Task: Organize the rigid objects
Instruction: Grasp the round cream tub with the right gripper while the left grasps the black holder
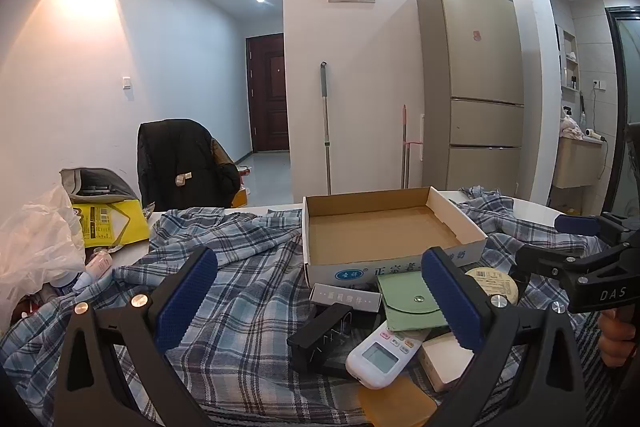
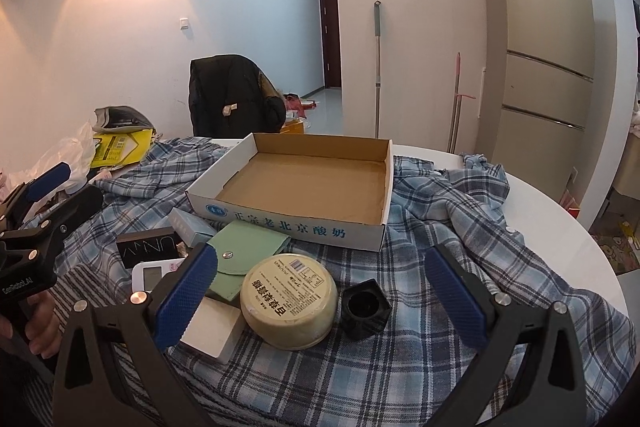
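A shallow cardboard box (image 1: 384, 233) (image 2: 304, 183) with nothing in it lies on a plaid cloth. In front of it is a pile: a green snap pouch (image 1: 408, 301) (image 2: 244, 255), a white remote (image 1: 380, 353) (image 2: 150, 277), a black UNNY case (image 1: 320, 333) (image 2: 148, 247), a pale blue small box (image 1: 346, 297) (image 2: 190, 227), a round cream tub (image 2: 290, 301) (image 1: 494, 281), a black cube-shaped holder (image 2: 366, 309) and a white block (image 2: 212, 331). My left gripper (image 1: 320, 299) (image 2: 52, 187) is open above the pile. My right gripper (image 2: 320, 301) (image 1: 560, 239) is open around the tub and holder.
The plaid cloth (image 1: 240, 259) (image 2: 440, 211) covers a round white table (image 2: 560, 227). At the left lie a yellow package (image 1: 108, 223) (image 2: 120, 145) and a plastic bag (image 1: 36, 239). A chair with a dark jacket (image 1: 184, 163) (image 2: 236, 95) stands behind.
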A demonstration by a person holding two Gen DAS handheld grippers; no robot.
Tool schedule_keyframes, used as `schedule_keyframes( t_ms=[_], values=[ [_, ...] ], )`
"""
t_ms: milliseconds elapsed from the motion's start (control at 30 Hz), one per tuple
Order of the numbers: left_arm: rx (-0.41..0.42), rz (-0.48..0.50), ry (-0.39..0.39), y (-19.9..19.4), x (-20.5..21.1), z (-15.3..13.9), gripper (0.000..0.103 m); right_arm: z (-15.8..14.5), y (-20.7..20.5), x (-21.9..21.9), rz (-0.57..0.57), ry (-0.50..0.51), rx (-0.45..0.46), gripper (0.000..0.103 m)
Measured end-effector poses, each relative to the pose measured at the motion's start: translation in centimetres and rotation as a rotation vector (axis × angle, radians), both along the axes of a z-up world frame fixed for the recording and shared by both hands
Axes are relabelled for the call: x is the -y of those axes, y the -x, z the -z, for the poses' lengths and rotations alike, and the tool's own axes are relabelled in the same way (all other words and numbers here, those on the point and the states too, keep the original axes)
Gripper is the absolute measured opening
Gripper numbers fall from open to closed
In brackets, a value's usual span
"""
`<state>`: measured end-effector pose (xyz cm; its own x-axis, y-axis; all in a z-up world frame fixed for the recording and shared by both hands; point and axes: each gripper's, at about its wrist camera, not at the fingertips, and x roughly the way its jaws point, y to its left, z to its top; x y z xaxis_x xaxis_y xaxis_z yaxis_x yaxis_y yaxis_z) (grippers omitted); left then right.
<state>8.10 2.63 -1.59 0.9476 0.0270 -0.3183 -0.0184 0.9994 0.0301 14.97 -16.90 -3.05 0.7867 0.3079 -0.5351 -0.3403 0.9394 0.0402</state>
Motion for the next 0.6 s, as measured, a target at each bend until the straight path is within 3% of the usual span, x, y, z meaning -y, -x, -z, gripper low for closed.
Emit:
schedule_keyframes(
  t_ms=[400, 467, 600],
  values=[
    [-0.023, -0.012, 0.004, -0.4, -0.4, 0.2, 0.103, -0.1, 0.6, -0.9, -0.035, 0.034, 0.025, 0.103],
    [-0.067, -0.027, 0.016, -1.1, -0.8, 0.6, 0.103, 0.1, 0.2, -1.5, -0.073, 0.052, -0.002, 0.103],
    [-0.152, -0.061, 0.094, -2.6, -2.5, 1.5, 0.103, 1.6, -1.6, -3.3, -0.156, 0.12, -0.126, 0.09]
  ],
)
